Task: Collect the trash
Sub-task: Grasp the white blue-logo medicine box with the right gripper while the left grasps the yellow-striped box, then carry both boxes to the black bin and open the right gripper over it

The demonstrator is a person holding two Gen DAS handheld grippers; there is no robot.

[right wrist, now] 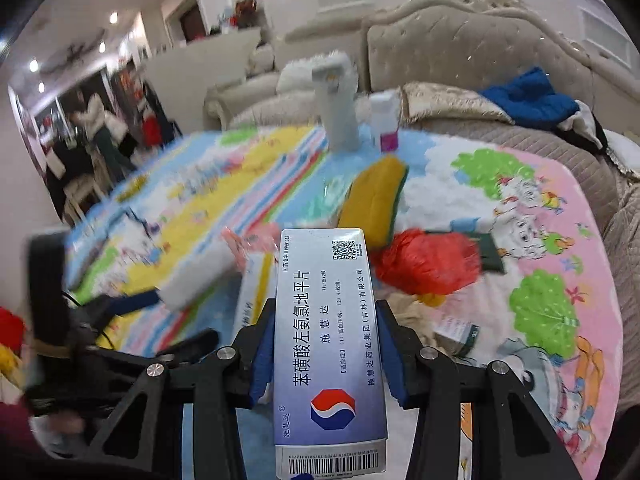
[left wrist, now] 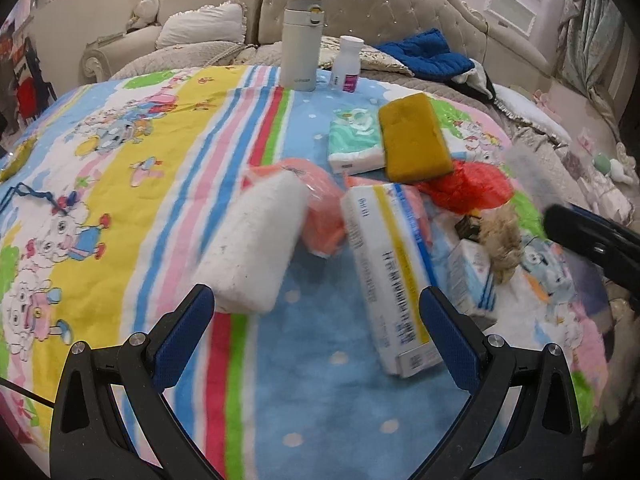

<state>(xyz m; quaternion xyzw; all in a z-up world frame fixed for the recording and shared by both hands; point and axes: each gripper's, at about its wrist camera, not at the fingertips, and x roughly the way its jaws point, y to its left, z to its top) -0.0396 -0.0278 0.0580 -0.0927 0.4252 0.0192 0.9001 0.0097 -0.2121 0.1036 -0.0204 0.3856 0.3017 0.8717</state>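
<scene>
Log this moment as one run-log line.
task: collect trash | right gripper: shut on medicine box | left gripper: open, empty

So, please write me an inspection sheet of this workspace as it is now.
Surface: cartoon blanket over a table.
Job's things: medicine box; white-yellow box; red bag; orange bag.
Clutter: sponge, tissue pack, flask, small bottle, white foam block.
Grippers: left gripper open, empty; right gripper clamps the medicine box.
Cables: thin black cable.
Surroundings: tufted sofa.
</scene>
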